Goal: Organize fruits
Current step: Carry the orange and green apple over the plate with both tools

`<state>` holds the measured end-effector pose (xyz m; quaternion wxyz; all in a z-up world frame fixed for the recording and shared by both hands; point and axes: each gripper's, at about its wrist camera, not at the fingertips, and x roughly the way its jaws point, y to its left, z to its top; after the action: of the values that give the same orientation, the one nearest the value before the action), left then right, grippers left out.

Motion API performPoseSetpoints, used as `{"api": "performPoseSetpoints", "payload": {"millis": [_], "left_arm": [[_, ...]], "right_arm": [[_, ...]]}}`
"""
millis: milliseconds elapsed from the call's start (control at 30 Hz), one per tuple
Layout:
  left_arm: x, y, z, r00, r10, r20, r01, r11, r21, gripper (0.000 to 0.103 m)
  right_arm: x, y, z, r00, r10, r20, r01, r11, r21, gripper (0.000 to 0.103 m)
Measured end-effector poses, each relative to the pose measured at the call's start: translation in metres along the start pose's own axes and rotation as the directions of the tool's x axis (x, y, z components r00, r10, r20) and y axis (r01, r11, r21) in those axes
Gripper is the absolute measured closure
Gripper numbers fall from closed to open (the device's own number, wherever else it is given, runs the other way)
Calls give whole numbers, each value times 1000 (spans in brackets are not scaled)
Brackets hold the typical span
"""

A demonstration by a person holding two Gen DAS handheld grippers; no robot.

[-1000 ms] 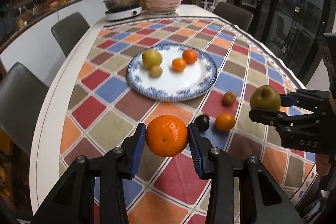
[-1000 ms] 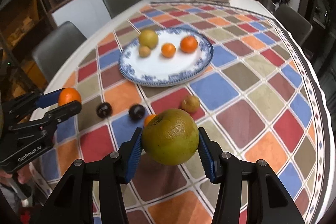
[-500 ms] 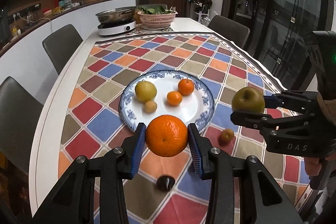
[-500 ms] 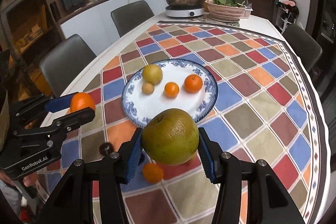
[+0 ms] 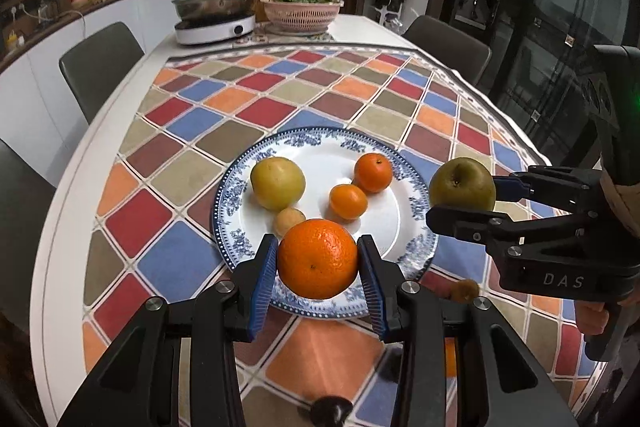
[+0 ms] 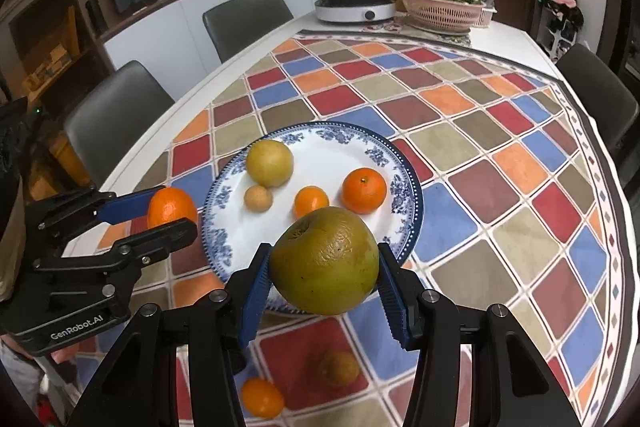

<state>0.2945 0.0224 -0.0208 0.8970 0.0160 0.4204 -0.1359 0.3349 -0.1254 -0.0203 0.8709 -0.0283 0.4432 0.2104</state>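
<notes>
Left claw (image 5: 318, 267) squeezing an orange (image 5: 317, 259), right claw (image 6: 324, 281) squeezing a green pear (image 6: 324, 261), only the right view shows a small orange fruit (image 6: 263, 398) on the desk (image 6: 472, 267), dark fruit (image 5: 332, 410) cut off, blurry

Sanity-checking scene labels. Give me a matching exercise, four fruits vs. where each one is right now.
Things:
1. big orange
2. green-brown apple
3. yellow pear
4. small orange

Places:
A. lying on the checkered cloth, off the plate
B. clamped in the left gripper
C. lying on the blue-rimmed plate
D. clamped in the right gripper

Pairs: 1-B, 2-D, 3-C, 4-A
</notes>
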Motion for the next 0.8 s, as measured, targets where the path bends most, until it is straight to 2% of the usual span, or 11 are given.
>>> {"api": "performPoseSetpoints", "payload": {"millis": [500, 567, 600, 633, 700, 800], "left_arm": [[44, 12, 6, 995, -30, -99, 27, 999, -38, 63], [45, 12, 6, 994, -38, -104, 34, 998, -45, 59], [43, 12, 6, 995, -35, -97, 31, 998, -46, 53], [41, 12, 7, 996, -29, -89, 26, 999, -43, 50], [37, 12, 7, 997, -7, -78, 5, 999, -35, 50], [27, 13, 6, 998, 21, -63, -23, 999, -32, 50]], "right_arm": [[52, -18, 6, 994, 21, -103, -16, 999, 47, 52], [53, -20, 7, 994, 25, -107, -19, 998, 54, 51], [54, -20, 8, 994, 22, -109, -16, 998, 55, 51], [54, -21, 9, 994, 18, -104, -12, 998, 60, 46], [48, -22, 11, 997, 13, -71, -8, 998, 65, 40], [35, -20, 15, 999, -24, -30, 26, 998, 54, 40]]}}
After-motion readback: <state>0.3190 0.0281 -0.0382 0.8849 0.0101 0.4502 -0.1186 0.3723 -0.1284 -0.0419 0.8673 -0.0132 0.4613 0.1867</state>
